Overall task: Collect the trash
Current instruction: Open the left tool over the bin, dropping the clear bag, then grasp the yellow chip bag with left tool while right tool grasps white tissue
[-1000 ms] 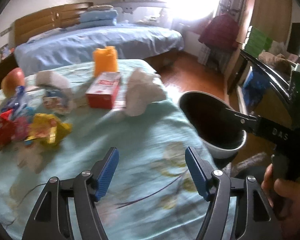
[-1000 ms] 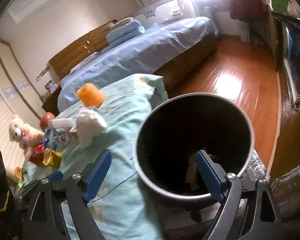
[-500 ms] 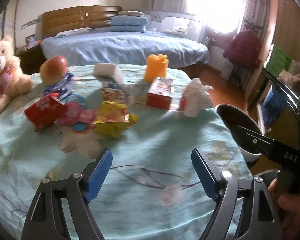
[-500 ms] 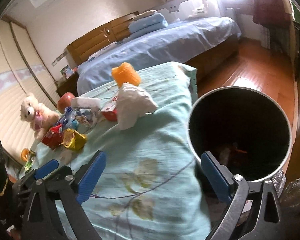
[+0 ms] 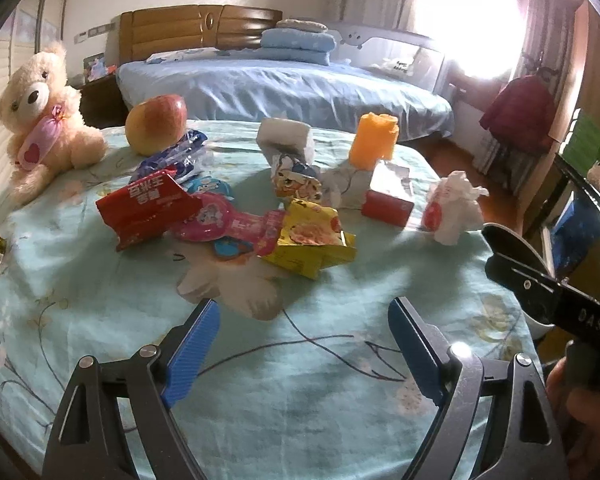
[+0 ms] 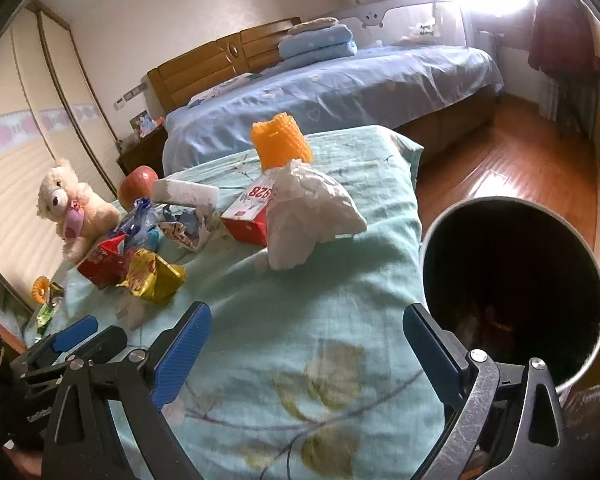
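Observation:
Trash lies in a heap on the pale green cloth: a red wrapper (image 5: 148,204), a pink wrapper (image 5: 220,220), a yellow wrapper (image 5: 312,242), a flat white tissue (image 5: 236,284), a red box (image 5: 388,196) and a crumpled white tissue (image 5: 454,210). My left gripper (image 5: 304,304) hovers just short of the flat tissue, its jaws opening with nothing between them. My right gripper (image 6: 306,310) is open and empty over the cloth's right part. The dark round bin (image 6: 512,296) stands beside the table's right edge, with some scraps inside.
An apple (image 5: 156,122), a teddy bear (image 5: 40,108) and an orange foam net (image 5: 374,140) stand at the back of the table. A blue bed (image 5: 284,88) lies behind. Wooden floor (image 6: 512,168) runs to the right of the table.
Both grippers swung left from the bin towards the trash heap, and their jaws spread wider. The bin slid to the right edge of both views.

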`<state>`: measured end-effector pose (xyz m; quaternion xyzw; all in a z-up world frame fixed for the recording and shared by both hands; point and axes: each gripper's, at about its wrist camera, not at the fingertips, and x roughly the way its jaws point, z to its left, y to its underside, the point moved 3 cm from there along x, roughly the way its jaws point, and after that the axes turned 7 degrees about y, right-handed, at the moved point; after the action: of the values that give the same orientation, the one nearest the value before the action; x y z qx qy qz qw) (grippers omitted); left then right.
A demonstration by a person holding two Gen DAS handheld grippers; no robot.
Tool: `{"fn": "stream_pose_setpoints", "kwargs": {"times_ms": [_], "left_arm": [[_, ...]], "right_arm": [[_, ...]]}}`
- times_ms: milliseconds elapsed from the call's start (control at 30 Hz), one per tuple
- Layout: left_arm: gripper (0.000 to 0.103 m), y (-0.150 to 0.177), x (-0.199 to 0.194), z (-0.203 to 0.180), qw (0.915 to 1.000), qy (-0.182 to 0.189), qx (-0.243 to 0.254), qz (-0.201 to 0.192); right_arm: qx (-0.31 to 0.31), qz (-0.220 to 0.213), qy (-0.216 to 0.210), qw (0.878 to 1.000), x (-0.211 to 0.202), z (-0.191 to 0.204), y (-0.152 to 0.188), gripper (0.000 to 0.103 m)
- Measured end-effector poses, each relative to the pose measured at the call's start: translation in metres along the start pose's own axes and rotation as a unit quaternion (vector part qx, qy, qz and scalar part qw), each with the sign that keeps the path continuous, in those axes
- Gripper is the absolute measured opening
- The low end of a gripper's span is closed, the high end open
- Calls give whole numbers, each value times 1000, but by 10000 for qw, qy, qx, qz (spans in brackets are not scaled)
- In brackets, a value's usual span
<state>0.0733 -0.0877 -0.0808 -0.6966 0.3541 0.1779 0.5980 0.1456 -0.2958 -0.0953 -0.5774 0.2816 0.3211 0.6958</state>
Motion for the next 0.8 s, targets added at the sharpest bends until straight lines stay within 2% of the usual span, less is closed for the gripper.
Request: {"fn": "stream_pose_setpoints", "kwargs": {"times_ms": [267,433,633,700,733,767,800], "left_arm": [[86,-25,16,-3,9998,-207,24,64],[86,-41,27,-1,9997,-218,37,55],[84,-45,46,1,9996,-209,58,160],[78,-49,53,5,9997,-162,35,191],[70,-50,55,5,9996,-136,23,227],[60,-51,58,6,9996,-90,6,280],[54,-51,61,7,9995,-33,-12,328]], "right_arm": [[-137,44,57,9999,24,3,-22,98],[-141,106,79,9998,41,4,-34,98],[-124,214,79,9997,57,6,-41,97],[-115,263,84,9996,60,5,-41,96],[-106,274,88,9995,61,5,-41,95],[-100,284,101,9995,61,4,-40,90],[-100,305,116,9994,62,3,-40,81]]}}
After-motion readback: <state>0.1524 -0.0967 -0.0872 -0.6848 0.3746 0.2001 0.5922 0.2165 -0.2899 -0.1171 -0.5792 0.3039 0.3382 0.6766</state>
